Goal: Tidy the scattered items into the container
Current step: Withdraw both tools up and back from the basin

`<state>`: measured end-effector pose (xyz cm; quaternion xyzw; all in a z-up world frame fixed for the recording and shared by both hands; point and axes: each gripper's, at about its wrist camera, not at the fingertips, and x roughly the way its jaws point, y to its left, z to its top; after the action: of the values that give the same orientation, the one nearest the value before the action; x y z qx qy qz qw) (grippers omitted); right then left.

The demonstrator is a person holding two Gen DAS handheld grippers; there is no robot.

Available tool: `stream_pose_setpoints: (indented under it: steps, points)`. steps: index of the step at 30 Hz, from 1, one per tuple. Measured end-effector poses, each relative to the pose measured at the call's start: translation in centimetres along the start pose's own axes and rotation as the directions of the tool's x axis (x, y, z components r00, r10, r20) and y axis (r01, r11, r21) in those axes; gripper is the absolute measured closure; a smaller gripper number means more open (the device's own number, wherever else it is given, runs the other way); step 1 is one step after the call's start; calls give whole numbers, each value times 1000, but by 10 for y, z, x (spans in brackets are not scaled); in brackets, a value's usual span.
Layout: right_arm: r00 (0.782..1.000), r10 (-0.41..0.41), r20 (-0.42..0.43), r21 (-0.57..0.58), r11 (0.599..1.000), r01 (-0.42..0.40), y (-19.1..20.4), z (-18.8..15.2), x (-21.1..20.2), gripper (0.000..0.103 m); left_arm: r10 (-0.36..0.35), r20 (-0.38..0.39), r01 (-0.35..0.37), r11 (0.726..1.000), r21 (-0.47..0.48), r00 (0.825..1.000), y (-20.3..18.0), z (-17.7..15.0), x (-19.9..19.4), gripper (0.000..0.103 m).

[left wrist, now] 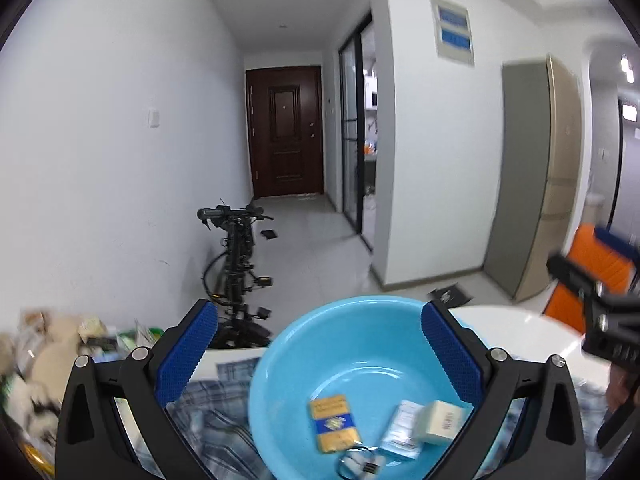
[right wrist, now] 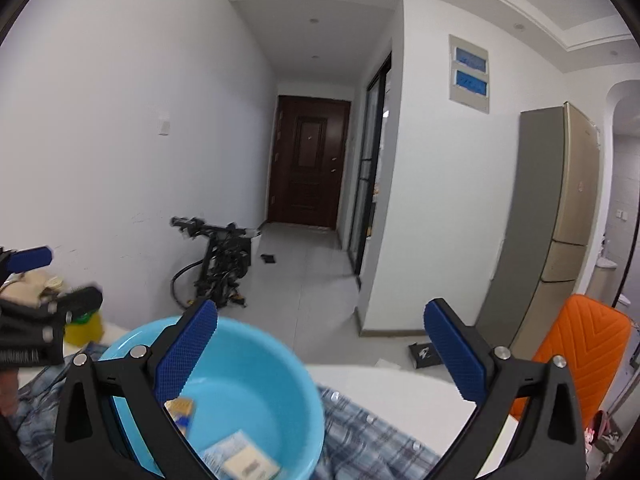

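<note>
You couldn't read any text here. The barcode label on the cream box [left wrist: 439, 421] and the print on the gold-blue packet [left wrist: 334, 420] were too blurred.

My left tongs [left wrist: 319, 354] stand at full spread, blue pads [left wrist: 186, 354] wide apart, nothing pressed between them, pointing slightly downward. My right tongs [right wrist: 320, 354] are likewise spread wide, pads [right wrist: 456, 354] clear of any contact, also tipped slightly down. Each pair shows at the far edge of the other's view: the two sit side by side, apart.
</note>
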<state>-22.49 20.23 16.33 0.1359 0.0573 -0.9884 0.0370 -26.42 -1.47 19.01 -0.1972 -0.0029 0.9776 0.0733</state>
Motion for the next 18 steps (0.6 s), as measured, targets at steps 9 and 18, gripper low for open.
stream_pose_setpoints:
  steps: [9, 18]
  points:
    - [993, 108, 42, 34, 993, -110, 3, -23, -122, 0, -116, 39, 114, 992, 54, 992, -26, -39, -123, 0]
    - [982, 136, 127, 29, 990, -141, 6, -22, -194, 0, -116, 150, 94, 985, 146, 982, -68, -54, -210, 0]
